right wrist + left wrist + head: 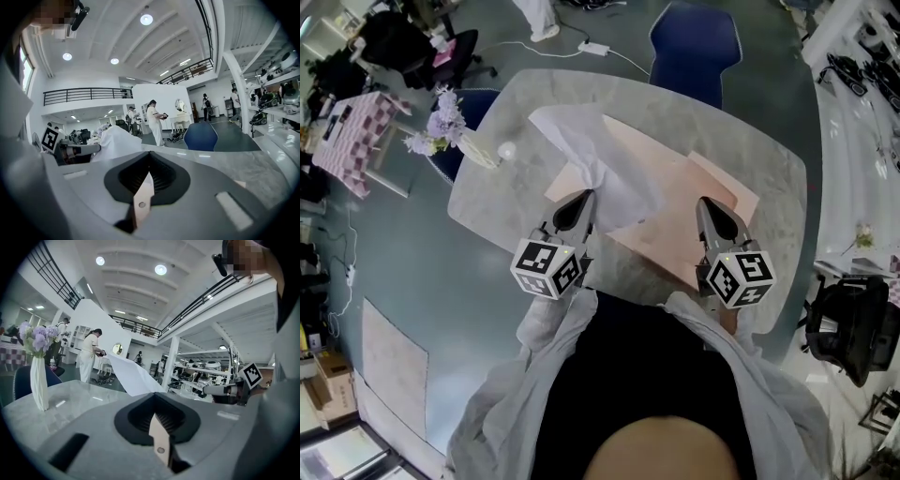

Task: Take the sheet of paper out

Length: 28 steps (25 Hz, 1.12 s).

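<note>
Head view: left tongs [581, 202] clamped on sheet of paper [581, 141], which stands above pink envelope [675, 202] mid-tabletop [516, 103]; right tongs [710, 208] closed, low on envelope; both point toward far edge. Best drawn slowly toward far-left corner, envelope pinned. Left gripper view: sheet rises beyond closed jaws. Right gripper view: jaws together, nothing visible between.

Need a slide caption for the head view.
Left gripper holds white sheet above pink envelope; right gripper over the envelope.

No readable text, brands or numbers. Only black-and-white square marker patterns on the white cubes [547, 267] at the rear of left gripper [577, 208] and right gripper [713, 214]
</note>
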{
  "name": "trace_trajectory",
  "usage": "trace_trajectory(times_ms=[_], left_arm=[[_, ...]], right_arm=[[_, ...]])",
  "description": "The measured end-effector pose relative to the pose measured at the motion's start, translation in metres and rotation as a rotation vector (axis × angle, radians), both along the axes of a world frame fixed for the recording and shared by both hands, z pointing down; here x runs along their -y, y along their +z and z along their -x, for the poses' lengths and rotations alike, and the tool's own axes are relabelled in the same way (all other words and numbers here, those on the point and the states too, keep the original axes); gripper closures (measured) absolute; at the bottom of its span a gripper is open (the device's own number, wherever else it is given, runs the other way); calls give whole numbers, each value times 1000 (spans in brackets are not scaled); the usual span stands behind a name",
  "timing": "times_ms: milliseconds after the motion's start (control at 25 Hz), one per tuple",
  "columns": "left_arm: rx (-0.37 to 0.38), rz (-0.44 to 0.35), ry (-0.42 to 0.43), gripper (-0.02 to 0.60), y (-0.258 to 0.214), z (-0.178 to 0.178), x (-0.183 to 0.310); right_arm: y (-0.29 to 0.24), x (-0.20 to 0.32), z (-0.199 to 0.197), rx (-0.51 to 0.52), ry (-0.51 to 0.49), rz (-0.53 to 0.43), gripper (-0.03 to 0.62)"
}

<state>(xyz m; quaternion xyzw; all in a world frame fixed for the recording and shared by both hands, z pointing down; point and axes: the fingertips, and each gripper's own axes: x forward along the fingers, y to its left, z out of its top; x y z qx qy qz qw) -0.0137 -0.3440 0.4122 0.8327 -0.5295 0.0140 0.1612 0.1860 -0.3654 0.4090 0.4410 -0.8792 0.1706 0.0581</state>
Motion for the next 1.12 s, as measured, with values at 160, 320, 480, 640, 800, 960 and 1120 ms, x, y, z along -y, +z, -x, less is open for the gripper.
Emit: trace_trajectory(times_ms=[160, 320, 480, 640, 800, 960, 1120], left_arm=[[3, 14, 13, 574, 3, -8, 2], [2, 18, 24, 574, 3, -12, 2], [7, 24, 31, 574, 5, -16, 0], [8, 28, 31, 574, 6, -19, -2], [1, 30, 30, 574, 6, -18, 0], [-10, 37, 37, 574, 7, -19, 0], [-10, 43, 43, 574, 10, -21, -3]], right_arm=[[6, -1, -7, -5, 7, 15, 586], [9, -5, -8, -7, 7, 25, 586], [11, -8, -8, 4, 7, 32, 586], [14, -11, -10, 5, 5, 40, 586], [17, -10, -8, 3, 6, 53, 586], [19, -11, -2, 4, -7, 60, 586], [22, -14, 1, 4, -19, 68, 586]])
